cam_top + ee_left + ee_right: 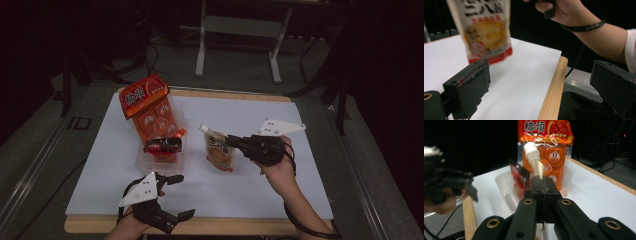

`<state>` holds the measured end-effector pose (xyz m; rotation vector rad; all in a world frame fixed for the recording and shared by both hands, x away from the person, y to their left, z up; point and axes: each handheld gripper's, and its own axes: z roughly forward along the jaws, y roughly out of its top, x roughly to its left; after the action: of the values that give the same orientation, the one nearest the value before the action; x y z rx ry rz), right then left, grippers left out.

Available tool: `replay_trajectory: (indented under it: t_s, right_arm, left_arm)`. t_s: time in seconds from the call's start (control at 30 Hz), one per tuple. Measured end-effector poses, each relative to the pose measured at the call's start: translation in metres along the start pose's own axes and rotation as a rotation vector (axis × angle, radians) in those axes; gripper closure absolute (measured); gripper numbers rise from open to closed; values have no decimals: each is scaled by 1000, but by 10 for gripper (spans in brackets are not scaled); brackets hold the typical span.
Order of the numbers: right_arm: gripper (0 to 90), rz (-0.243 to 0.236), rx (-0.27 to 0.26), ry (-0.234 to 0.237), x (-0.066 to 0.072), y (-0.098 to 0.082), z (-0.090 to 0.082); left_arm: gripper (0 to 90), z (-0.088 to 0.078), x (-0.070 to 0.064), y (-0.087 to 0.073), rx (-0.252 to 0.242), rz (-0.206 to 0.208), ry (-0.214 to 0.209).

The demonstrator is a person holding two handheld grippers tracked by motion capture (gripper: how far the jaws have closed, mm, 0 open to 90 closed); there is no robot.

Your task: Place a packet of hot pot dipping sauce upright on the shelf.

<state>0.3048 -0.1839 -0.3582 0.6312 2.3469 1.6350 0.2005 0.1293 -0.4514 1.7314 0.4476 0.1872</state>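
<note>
Right hand-held gripper [234, 142]: jaws fully closed on spouted pouch [220, 150], pinched just below its white cap [532, 149]. Pouch lifted clear of white worktop [250, 190], hanging right of centre; long axis near-vertical, cap end up and tipped toward the far left, red bottom edge lowest. Seen swinging free in left gripper view [486, 30], above and beyond the jaws.

Left hand-held gripper [179, 196]: jaws wide apart, nothing between them, near edge of worktop, left of pouch.

Clear tray [142, 161] left of pouch, already holding orange snack pack [150, 112] leaning upright and a small red packet [163, 145].

Judgement: tray lies straight ahead of the right gripper, past the cap; carry leftward, right hand nearer.
</note>
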Motion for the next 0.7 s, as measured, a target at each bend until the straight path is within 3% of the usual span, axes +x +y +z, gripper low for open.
replay_trajectory:
  t_s: [0.23, 0.33, 0.7]
  right_arm:
    - [898, 3, -19, 42, 10, -2, -13]
    - [898, -13, -25, 58, 19, -1, -20]
    - [897, -33, -39, 113, 39, -5, -34]
  left_arm:
    - [37, 1, 2, 13, 1, 7, 22]
    - [47, 3, 4, 17, -7, -11, 8]
    - [107, 11, 7, 30, -4, 26, -30]
